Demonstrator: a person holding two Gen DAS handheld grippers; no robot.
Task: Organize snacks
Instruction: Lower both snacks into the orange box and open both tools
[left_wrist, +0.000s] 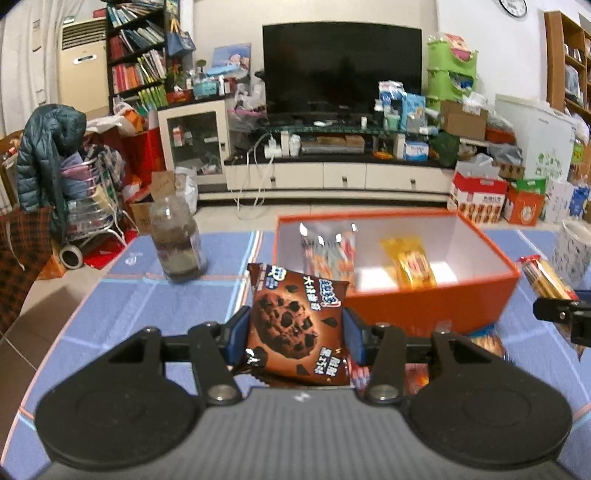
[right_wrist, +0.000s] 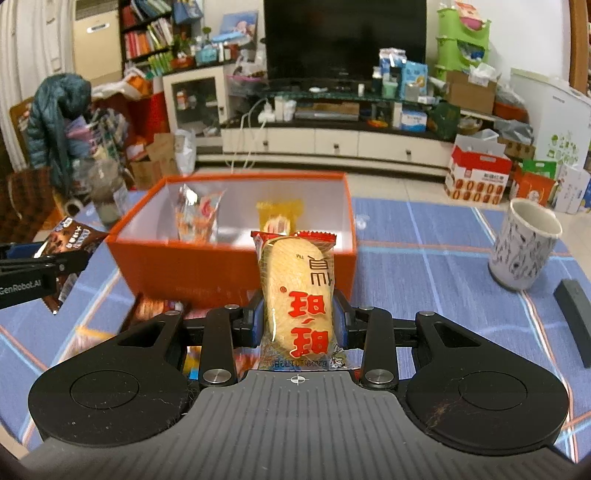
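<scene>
A clear glass jar (left_wrist: 180, 245) stands ahead and left of the left gripper (left_wrist: 295, 334), which is clenched on a brown foil chocolate-cookie packet (left_wrist: 297, 325). Just beyond both grippers sits an open orange cardboard box with a white lining (left_wrist: 424, 306), already holding a shiny striped packet (left_wrist: 328, 251) and a yellow packet (left_wrist: 408, 262). The right gripper (right_wrist: 297, 319) grips a clear-wrapped rice cracker with red lettering (right_wrist: 297, 295) upright before the box. More snack packets (right_wrist: 155, 308) lie on the blue checked tablecloth (right_wrist: 424, 258) beneath. A patterned white cup (right_wrist: 524, 243) stands far right. Sorting looks partway done: two in, two in the grippers, others waiting.
</scene>
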